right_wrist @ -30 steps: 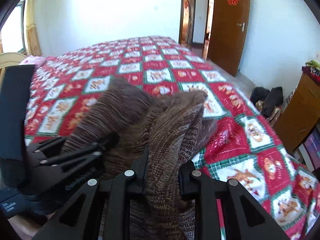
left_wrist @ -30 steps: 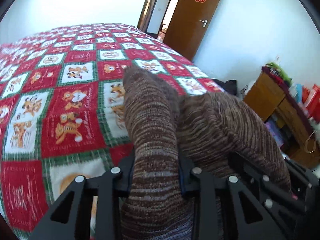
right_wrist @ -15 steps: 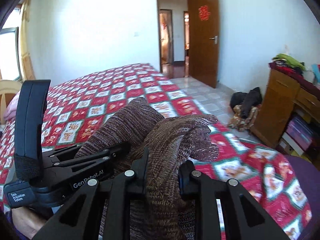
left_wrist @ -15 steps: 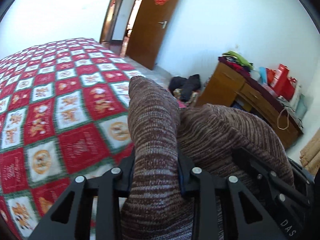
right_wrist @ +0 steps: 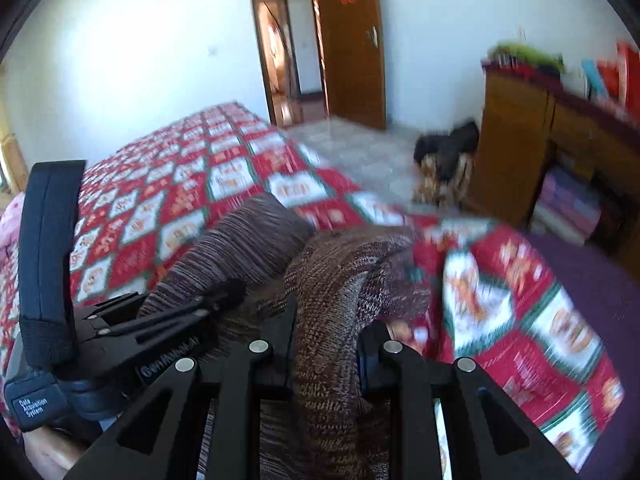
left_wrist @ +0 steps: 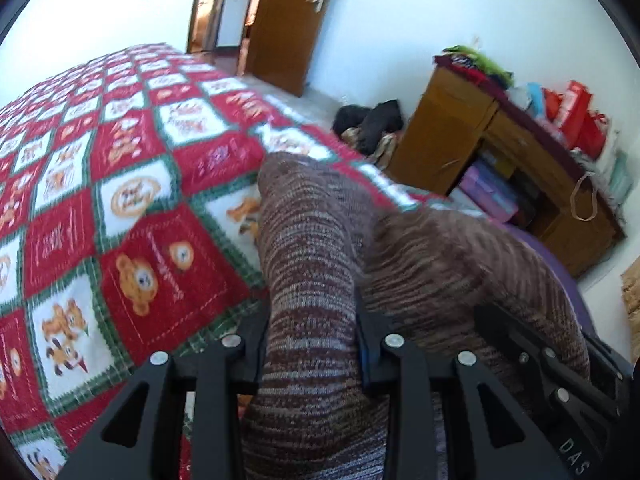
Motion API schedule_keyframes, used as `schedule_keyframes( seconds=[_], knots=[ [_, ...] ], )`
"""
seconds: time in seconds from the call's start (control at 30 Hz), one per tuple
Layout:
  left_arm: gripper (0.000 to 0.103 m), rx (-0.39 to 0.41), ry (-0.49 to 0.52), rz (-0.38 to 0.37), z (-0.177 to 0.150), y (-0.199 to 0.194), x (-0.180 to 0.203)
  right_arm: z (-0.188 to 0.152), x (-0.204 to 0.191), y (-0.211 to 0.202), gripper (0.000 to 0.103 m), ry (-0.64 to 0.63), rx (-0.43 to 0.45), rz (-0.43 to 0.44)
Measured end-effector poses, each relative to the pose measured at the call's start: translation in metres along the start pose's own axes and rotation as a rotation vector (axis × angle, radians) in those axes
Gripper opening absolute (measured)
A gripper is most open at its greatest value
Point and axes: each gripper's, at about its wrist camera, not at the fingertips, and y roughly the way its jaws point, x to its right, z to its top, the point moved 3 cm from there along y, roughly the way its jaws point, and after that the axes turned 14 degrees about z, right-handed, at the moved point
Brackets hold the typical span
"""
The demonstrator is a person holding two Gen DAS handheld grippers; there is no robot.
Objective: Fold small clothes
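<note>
While claws grip knit garment (left_wrist: 312,264), bed edge (right_wrist: 532,320) near; open floor (right_wrist: 360,148) beyond

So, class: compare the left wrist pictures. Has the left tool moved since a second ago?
Yes. The left tool, shut on the knit, has swung right: the door slid left and the desk came into fuller view.

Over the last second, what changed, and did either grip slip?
Both views have swung right: less of the red, white and green bear-print bedspread shows, and the wooden cabinet is now in view. The left gripper has opened slightly, yet its fingers are pressing the brown striped knit garment as before. The right gripper stays clamped on it too. Nothing was released.
</note>
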Motion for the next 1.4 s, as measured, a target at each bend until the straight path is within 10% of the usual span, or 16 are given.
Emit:
schedule_keyframes(
  seconds=[0.17,0.47,0.97,1.4],
  knots=[
    [0.076,-0.027,-0.031,0.051,-0.005,0.007,-0.008,-0.022,0.024,0.017,0.024,0.086,-0.056,0.033],
    [0.101,-0.073,-0.075,0.077,-0.020,0.002,-0.023,-0.037,0.032,0.004,0.036,0.148,-0.043,0.062],
    [0.101,0.074,0.058,0.165,-0.056,-0.073,-0.031,-0.089,0.007,-0.089,0.041,0.217,0.036,-0.027],
    [0.103,0.293,0.127,0.217,-0.088,-0.159,-0.040,-0.098,-0.058,-0.139,0.067,0.149,0.118,-0.071]
  ],
)
